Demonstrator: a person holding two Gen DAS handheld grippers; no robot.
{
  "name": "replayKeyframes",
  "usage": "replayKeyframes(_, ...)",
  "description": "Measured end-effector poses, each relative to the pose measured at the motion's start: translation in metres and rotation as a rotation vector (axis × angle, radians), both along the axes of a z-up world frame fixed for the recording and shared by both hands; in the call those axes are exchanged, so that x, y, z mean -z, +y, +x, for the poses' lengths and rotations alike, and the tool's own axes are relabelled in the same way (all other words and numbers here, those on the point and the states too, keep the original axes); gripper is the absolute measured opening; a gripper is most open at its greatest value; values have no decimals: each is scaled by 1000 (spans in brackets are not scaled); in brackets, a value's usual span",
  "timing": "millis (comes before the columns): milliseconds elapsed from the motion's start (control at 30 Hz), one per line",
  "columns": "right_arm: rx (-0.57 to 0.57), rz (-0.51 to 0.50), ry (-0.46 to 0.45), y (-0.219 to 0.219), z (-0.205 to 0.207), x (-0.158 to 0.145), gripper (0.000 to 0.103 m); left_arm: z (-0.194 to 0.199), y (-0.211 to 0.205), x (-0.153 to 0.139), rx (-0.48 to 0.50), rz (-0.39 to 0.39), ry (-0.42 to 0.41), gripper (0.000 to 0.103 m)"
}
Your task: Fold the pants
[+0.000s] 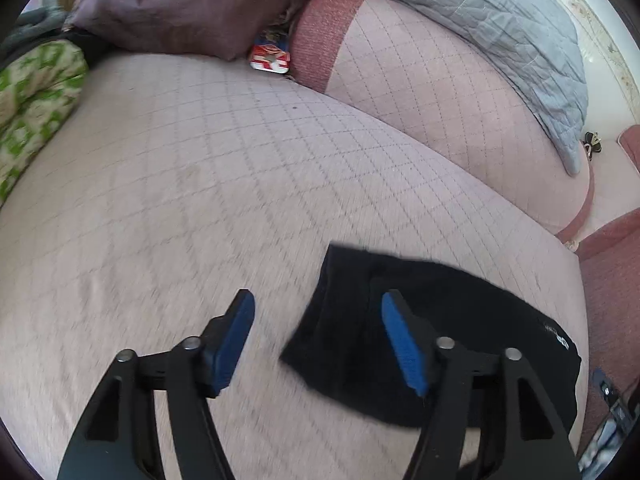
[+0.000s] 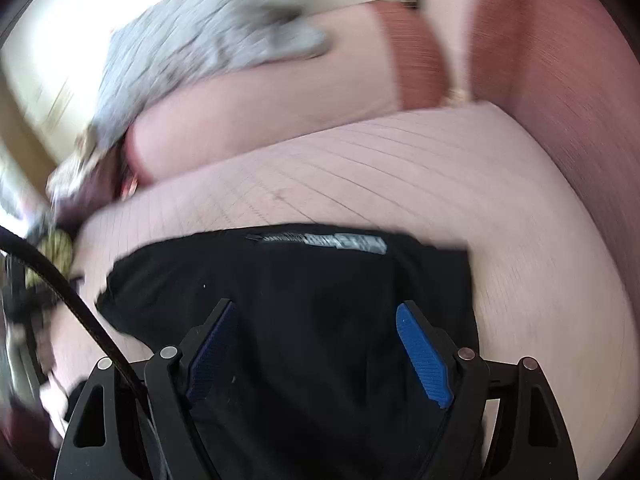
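Nearest you in the left wrist view, your left gripper has its blue-padded fingers spread wide with nothing between them; the left one is over bare quilted cover and the right one over the near edge of the black pants, though you cannot tell whether it touches the cloth. In the right wrist view, your right gripper also has its fingers wide apart, empty, poised above the dark fabric, which fills the gap between them. The pants lie in a compact folded bundle on the pale pink quilted sofa seat, at about five o'clock in the left view and from centre to six o'clock in the right, with a grey printed label at the bundle's far edge. A black cable crosses at nine o'clock in the right view. Farther off, the seat meets a pink quilted back cushion at about one o'clock, and a grey-blue quilted blanket is draped over its top. At eleven o'clock a purple cushion lies against the back, a green-and-white patterned pillow lies at nine o'clock, and a small red-and-white packet is tucked at twelve o'clock.
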State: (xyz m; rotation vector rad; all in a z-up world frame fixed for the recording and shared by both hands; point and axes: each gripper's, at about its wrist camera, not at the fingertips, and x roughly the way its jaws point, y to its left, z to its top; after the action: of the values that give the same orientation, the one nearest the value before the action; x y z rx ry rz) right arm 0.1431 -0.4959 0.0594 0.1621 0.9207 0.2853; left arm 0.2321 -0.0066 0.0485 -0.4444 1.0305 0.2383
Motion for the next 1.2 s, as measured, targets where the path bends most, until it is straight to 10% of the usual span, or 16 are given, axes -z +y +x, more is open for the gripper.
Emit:
replayKeyframes(200, -81, -36, 77, 10, 85, 23, 86, 41, 6, 46, 95, -66, 81, 69)
replayKeyframes(467, -179, -16, 170, 22, 133, 63, 90, 73, -42, 54, 289, 61, 58, 86)
replayKeyframes(567, -218, 18, 176, 25, 132, 62, 90, 85, -61, 56, 352, 99, 63, 57)
replayKeyframes(633, -254, -10, 173, 30, 128, 62, 83, 90, -73, 54, 396, 112, 58, 15)
replayKeyframes(700, -273, -63, 159, 38, 123, 62, 66, 91, -77, 51, 418, 82, 58, 13)
replayKeyframes(800, -286, -52, 163, 43, 119, 59, 11, 103, -92, 49, 419, 156, 61, 13)
replayKeyframes(1200, -228, -45, 94, 41, 76, 14, 2, 13, -83, -15, 407, 193, -93, 12)
